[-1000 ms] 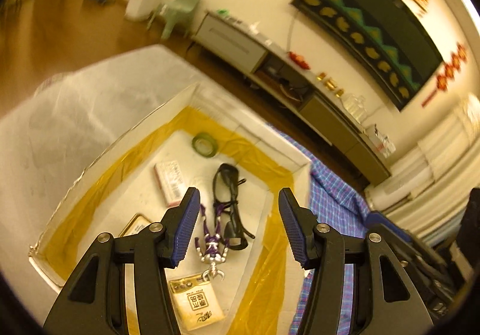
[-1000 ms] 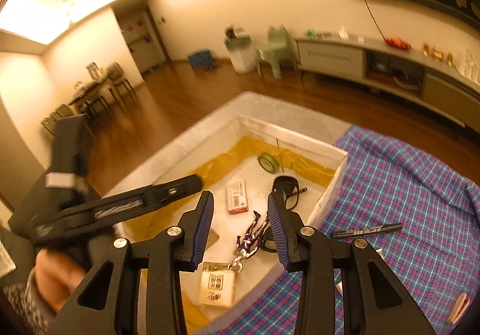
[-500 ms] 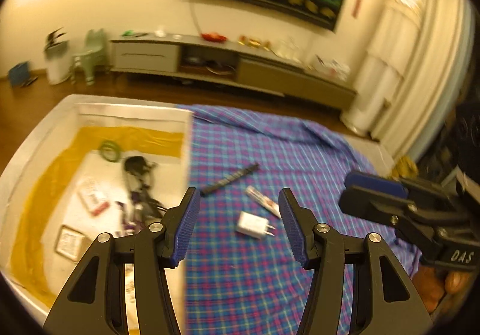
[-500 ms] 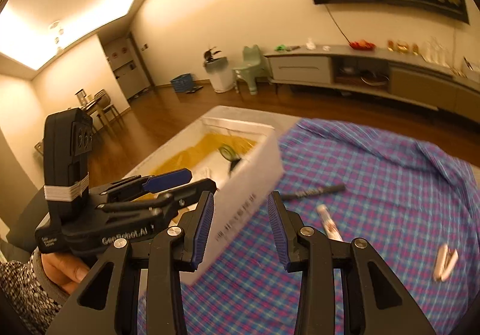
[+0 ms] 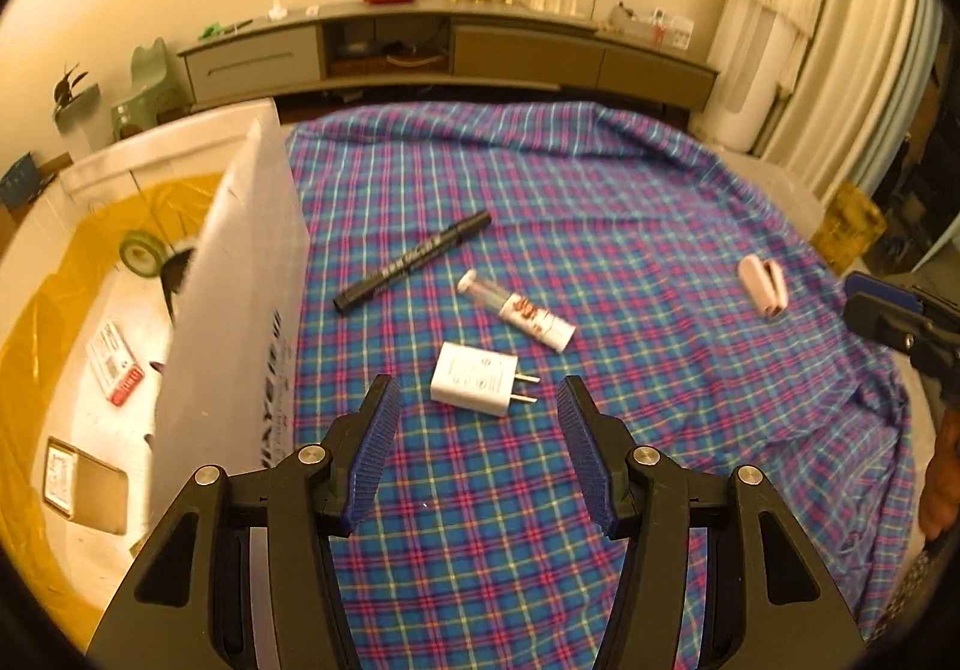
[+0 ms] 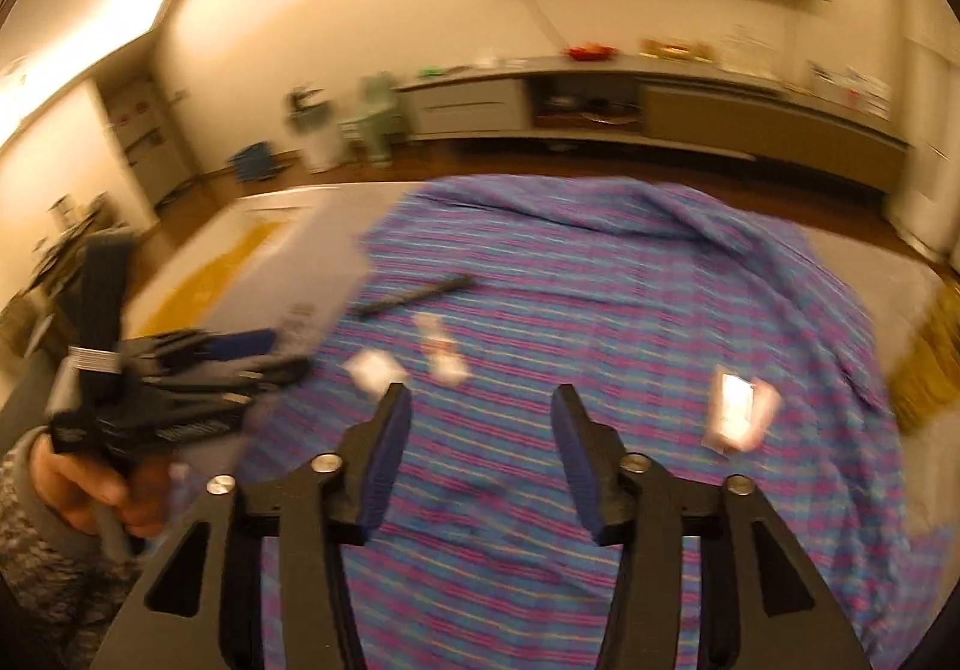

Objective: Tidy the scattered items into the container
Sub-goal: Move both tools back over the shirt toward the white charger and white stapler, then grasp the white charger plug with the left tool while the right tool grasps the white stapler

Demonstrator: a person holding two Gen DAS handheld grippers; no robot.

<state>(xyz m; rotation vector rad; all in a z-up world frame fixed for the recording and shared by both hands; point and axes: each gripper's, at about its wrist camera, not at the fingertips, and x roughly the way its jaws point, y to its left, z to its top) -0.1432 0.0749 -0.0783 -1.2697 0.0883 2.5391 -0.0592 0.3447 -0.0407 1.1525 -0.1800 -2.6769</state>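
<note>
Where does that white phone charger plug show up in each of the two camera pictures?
Left wrist view: white charger plug lies on the checked cloth, just ahead of the open left tongs.
Right wrist view: blurred white patch, lower left of centre.
Shared landmark: black marker pen beyond it.

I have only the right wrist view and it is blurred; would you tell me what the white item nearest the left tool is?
Observer: A white charger, prongs pointing right, flat on the cloth just ahead of the open left tool.
Operator: And the pale item beyond it?
Observer: A small tube, lying apart from the charger, with a black marker to its left.
Operator: What is in the box so far?
Observer: A green tape roll and a red-and-white pack show on its floor; the near wall of the box hides more.
</note>
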